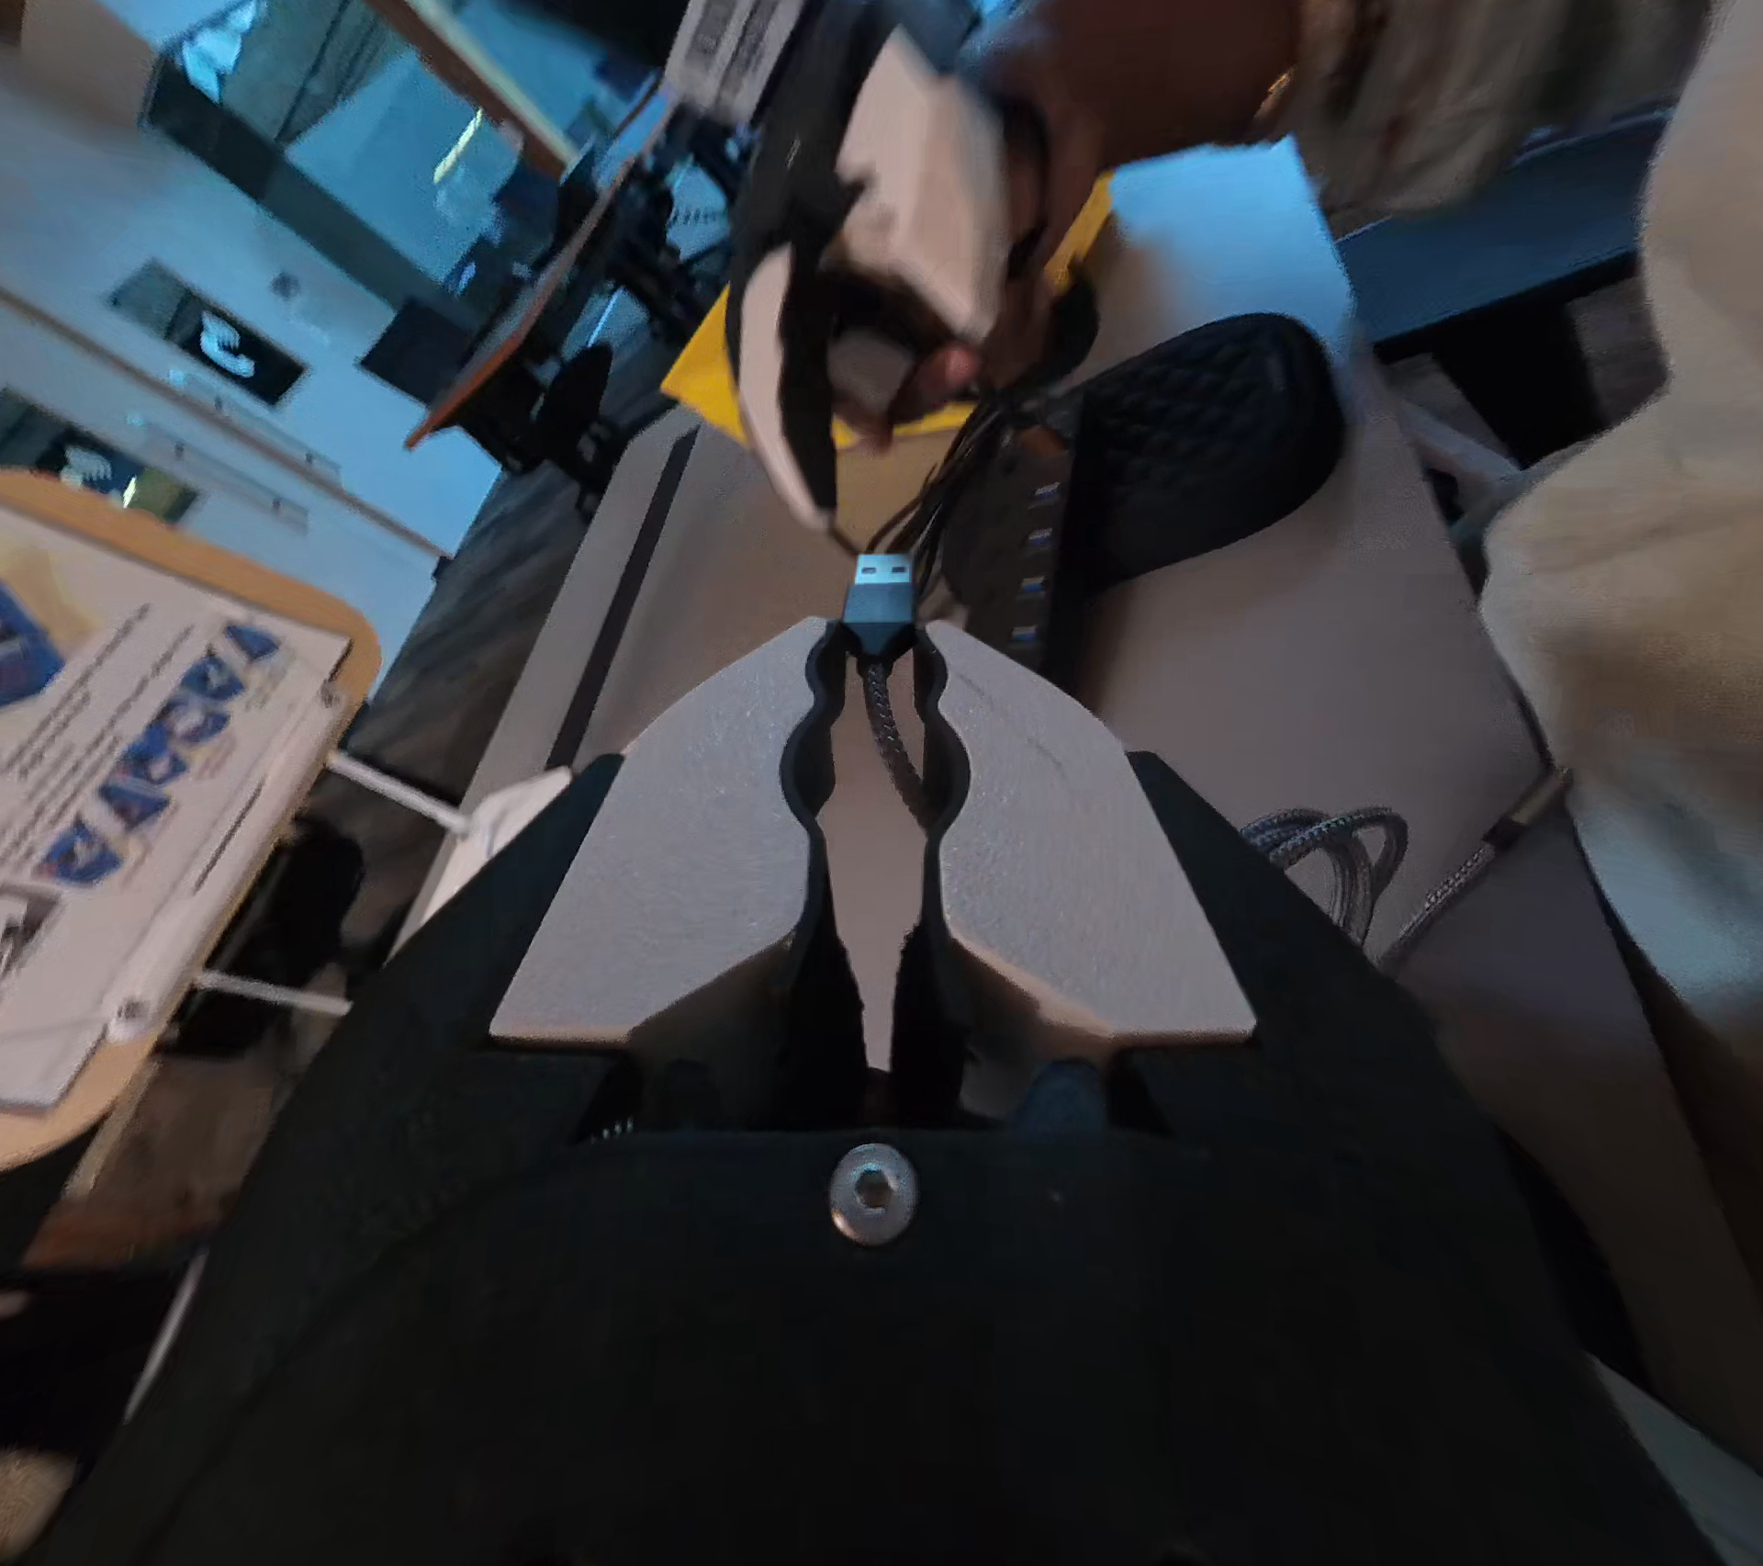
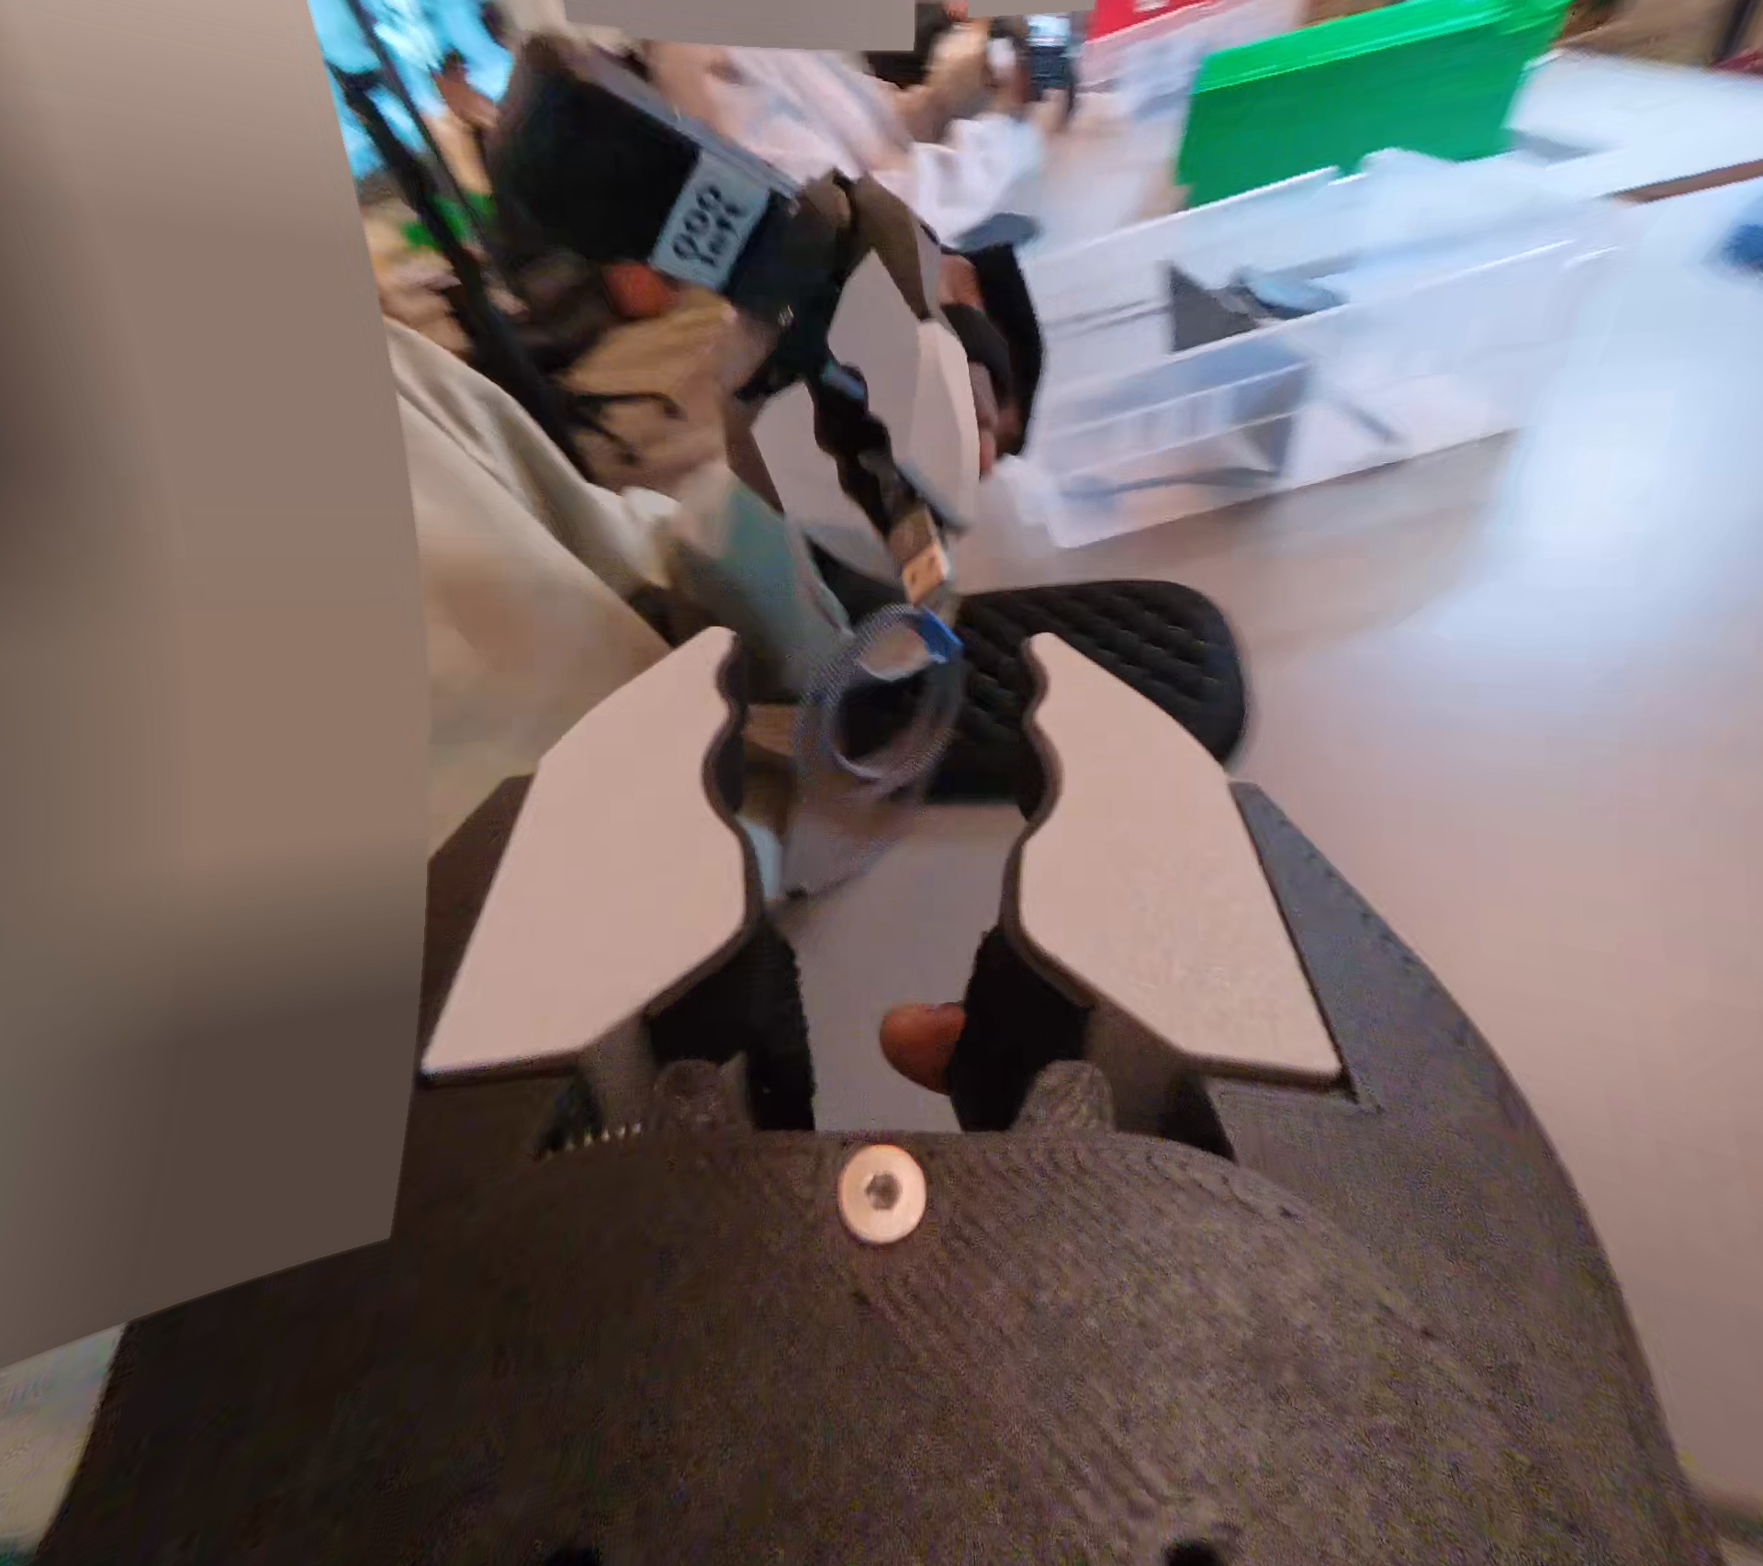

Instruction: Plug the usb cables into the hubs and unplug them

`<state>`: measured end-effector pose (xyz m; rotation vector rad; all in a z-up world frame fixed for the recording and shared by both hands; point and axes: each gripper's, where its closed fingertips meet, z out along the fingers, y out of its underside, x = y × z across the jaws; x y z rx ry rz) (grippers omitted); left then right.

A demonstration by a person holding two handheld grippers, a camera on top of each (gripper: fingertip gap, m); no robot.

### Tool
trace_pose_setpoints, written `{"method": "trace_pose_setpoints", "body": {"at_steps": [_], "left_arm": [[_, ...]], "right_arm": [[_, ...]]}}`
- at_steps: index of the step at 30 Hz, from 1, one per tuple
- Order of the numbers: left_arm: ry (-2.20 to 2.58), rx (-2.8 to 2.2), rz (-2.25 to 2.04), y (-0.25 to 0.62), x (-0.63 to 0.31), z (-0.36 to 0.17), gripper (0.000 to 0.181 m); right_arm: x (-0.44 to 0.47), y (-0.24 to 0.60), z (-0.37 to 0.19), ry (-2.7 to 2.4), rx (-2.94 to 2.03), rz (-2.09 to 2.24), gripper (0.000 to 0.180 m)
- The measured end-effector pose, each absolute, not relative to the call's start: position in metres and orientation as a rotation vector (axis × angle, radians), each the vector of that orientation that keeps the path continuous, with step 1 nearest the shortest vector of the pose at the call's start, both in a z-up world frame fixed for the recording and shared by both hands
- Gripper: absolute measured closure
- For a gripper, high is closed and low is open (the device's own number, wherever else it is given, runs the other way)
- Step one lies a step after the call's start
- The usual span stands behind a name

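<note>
Left gripper (image 1: 873, 637) pinching a USB plug (image 1: 880, 590), right gripper (image 2: 882, 661) wide and empty.

The left one's closed down narrow on the plug's dark housing, metal end sticking out past the tips and the braided cable (image 1: 892, 733) running back between the fingers. Just beyond the plug, slightly right, sits the black hub (image 1: 1035, 556) with its row of blue ports on the pale worktop (image 1: 1240, 661), next to a black quilted pad (image 1: 1202, 423). A coil of braided cable (image 1: 1331, 852) lies to the right. The right gripper's jaws stand well apart, touching nothing; past them it's pretty blurry, but the left gripper (image 2: 930, 537) shows up there with its plug over the same pad (image 2: 1116, 661).
</note>
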<state>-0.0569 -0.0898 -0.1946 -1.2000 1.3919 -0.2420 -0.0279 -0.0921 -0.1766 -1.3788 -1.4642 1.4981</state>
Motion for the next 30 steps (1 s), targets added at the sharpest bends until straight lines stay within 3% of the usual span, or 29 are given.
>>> {"method": "trace_pose_setpoints", "body": {"at_steps": [4, 7, 14, 17, 19, 23, 26, 30], "left_arm": [[1.321, -1.350, -0.176, -0.069, -0.082, -0.197, 0.167], [1.303, -1.417, -0.167, -0.062, -0.090, -0.198, 0.167], [1.347, -1.484, -0.176, -0.061, -0.074, -0.210, 0.167], [1.368, -1.510, -0.284, -0.065, -0.064, -0.215, 0.167], [1.376, -1.509, -0.358, -0.067, -0.055, -0.216, 0.167], [1.454, -1.515, -0.374, -0.064, -0.043, -0.227, 0.167], [1.547, -1.551, -0.360, -0.062, -0.037, -0.241, 0.167], [1.701, -1.625, -0.315, -0.054, -0.028, -0.266, 0.167]], "right_arm": [[0.034, -0.077, -0.215, -1.527, -1.480, 1.016, 0.111], [0.074, -0.071, -0.244, -1.542, -1.581, 0.793, 0.111], [0.119, -0.097, -0.233, -1.510, -1.492, 0.867, 0.119], [0.124, -0.072, -0.263, -1.459, -1.638, 0.732, 0.098], [0.116, -0.054, -0.282, -1.456, -1.646, 0.610, 0.093], [0.101, -0.036, -0.329, -1.530, -1.730, 0.542, 0.098], [0.089, -0.033, -0.319, -1.469, -1.668, 0.688, 0.125], [0.085, -0.032, -0.311, -1.500, -1.619, 0.679, 0.125]]}}
